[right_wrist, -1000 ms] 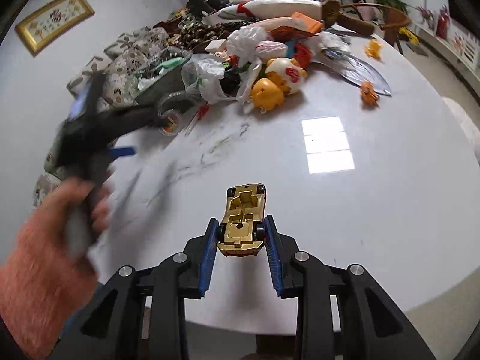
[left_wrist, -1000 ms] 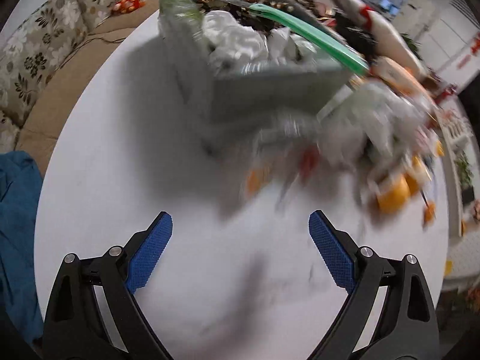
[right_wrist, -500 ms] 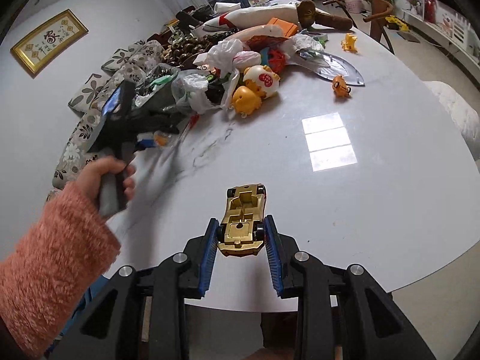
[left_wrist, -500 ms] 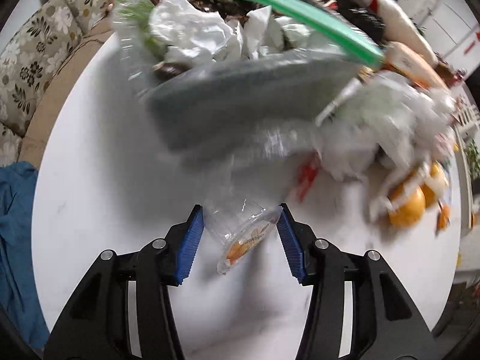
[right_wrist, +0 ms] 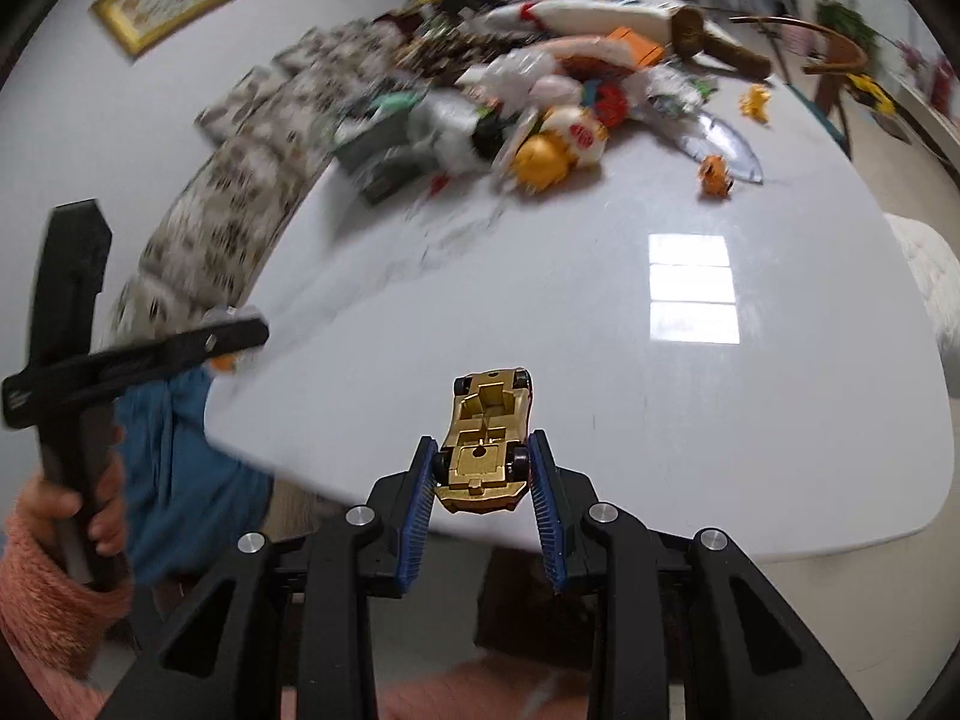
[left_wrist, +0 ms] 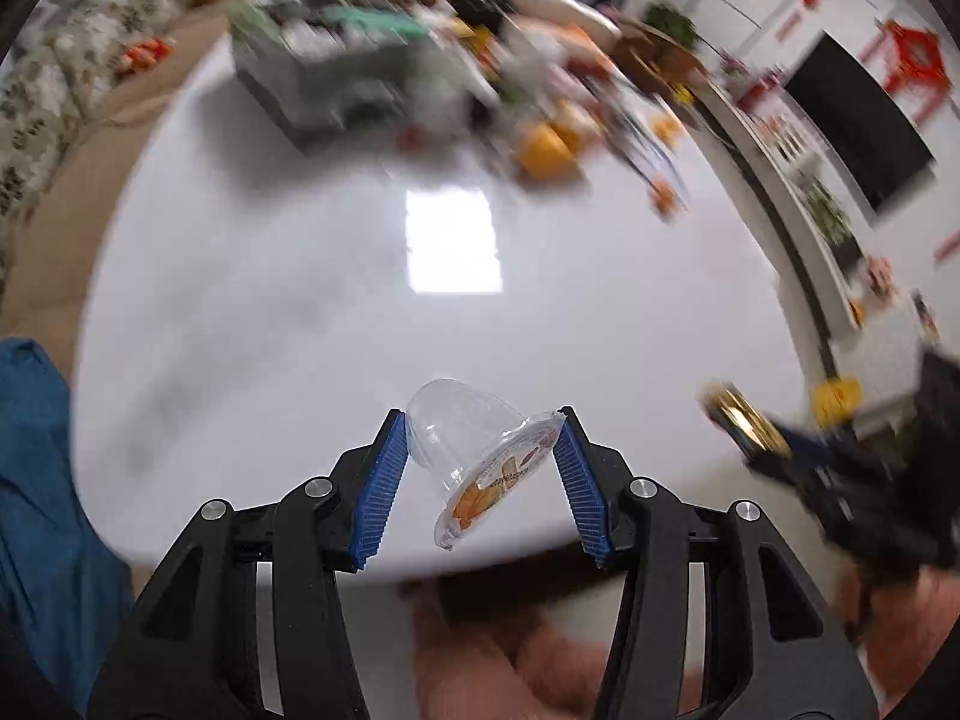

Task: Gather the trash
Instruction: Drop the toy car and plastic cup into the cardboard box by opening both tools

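Clear plastic cup [left_wrist: 474,450] sits clamped in my left tool [left_wrist: 480,474] near the bench [left_wrist: 300,312] edge, my right tool [right_wrist: 485,483] grips a gold toy car [right_wrist: 489,438], and most litter [right_wrist: 540,114] remains heaped far across, I judge.

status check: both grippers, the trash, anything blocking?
Left gripper shut on clear jelly cup, held above the near edge of the white table. Right gripper shut on gold toy car. Nothing blocking; clutter pile at far side.
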A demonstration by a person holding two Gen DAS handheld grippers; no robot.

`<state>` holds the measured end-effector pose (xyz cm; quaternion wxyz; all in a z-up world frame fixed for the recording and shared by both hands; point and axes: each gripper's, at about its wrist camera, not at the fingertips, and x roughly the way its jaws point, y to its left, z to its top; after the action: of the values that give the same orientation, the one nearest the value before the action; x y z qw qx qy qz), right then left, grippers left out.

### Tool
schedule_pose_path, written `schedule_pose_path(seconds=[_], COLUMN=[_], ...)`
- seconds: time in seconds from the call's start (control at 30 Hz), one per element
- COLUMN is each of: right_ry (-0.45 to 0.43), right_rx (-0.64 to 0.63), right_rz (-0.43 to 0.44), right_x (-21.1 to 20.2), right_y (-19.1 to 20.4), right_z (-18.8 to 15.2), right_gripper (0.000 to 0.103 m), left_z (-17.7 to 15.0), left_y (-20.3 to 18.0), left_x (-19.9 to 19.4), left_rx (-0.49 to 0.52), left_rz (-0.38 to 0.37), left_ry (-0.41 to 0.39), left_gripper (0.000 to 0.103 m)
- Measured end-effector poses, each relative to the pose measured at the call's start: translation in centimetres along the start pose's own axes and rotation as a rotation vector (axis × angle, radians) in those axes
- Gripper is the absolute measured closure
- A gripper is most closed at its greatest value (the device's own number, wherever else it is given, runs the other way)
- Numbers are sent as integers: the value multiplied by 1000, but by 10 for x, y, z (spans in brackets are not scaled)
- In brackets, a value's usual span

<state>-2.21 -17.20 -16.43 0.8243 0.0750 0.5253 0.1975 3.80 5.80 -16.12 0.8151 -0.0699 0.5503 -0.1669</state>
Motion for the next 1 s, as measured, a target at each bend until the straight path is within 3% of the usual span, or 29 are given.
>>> schedule_pose_path(seconds=[0.17, 0.3, 0.53, 0.63, 0.7, 0.73, 0.8, 0.9, 1.0], right_ry=[133, 245, 381, 403, 418, 414, 465, 480, 467], right_rx=[-41, -10, 148, 209, 219, 206, 201, 229, 245], right_rz=[15, -5, -98, -139, -230, -283, -328, -339, -330], right_x=[-3, 21, 129, 184, 216, 229, 252, 262, 255], right_y=[-14, -40, -122, -157, -174, -181, -200, -213, -214], right_z=[-57, -104, -182, -208, -222, -227, -239, -246, -246], right_gripper=[72, 72, 72, 70, 30, 22, 24, 24, 17], left_z=[-76, -132, -192, -214, -227, -228, -242, -255, -261], left_y=[-33, -50, -37, -26, -20, -20, -11, -1, 3], left_x=[30, 90, 230, 307, 349, 366, 401, 415, 411], left_rx=[15, 5, -79, -95, -90, -82, -84, -135, -152], left_rz=[14, 8, 76, 171, 226, 252, 306, 280, 262], left_ry=[121, 283, 458, 532, 585, 604, 672, 727, 731], left_gripper=[54, 54, 54, 50, 30, 26, 23, 21, 15])
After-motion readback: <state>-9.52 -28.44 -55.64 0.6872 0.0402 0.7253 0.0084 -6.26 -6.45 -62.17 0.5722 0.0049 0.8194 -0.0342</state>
